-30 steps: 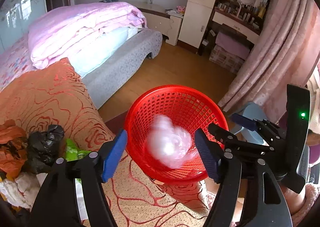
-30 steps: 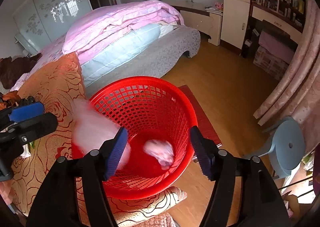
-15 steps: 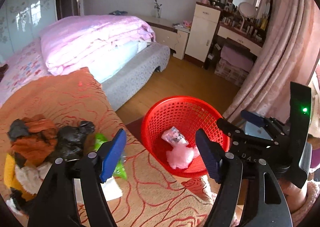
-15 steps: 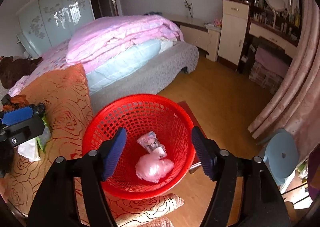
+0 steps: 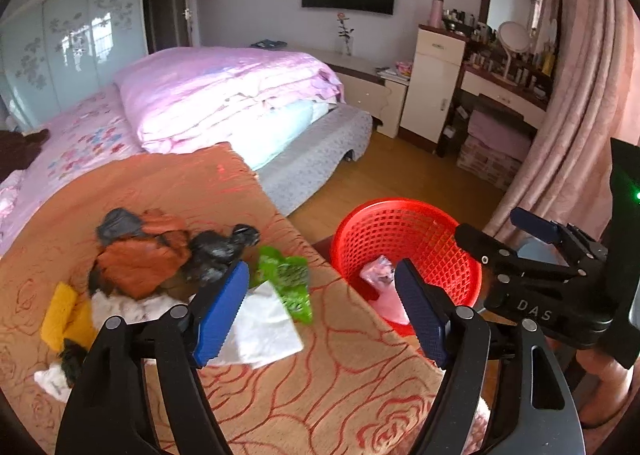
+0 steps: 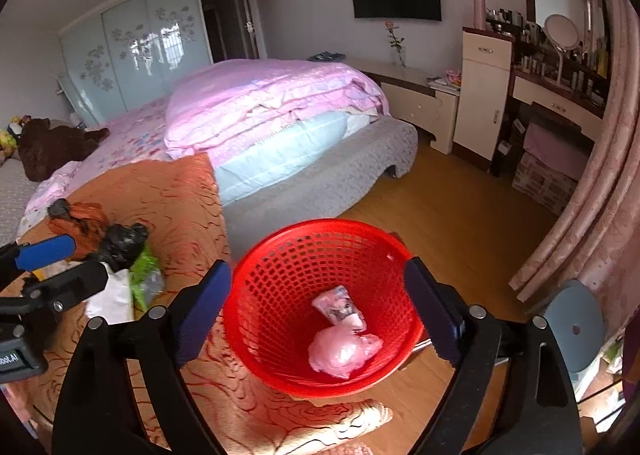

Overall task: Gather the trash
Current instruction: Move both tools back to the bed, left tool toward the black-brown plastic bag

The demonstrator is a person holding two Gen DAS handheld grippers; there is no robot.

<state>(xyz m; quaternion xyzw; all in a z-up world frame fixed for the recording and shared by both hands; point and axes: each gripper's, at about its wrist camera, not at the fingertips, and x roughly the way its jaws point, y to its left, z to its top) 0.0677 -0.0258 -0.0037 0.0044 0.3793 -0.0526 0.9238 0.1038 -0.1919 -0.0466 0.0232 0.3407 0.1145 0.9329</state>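
Left wrist view: my left tongs gape wide and empty, angled at the trash pile at centre left. My right tongs, equally wide and empty, frame the red basket at lower centre, ready for drops.

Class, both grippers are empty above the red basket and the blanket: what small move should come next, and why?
Probably lower the left gripper, jaws open, onto the green wrapper just ahead of it. The red basket already holds a pink bag, while litter remains on the orange blanket.
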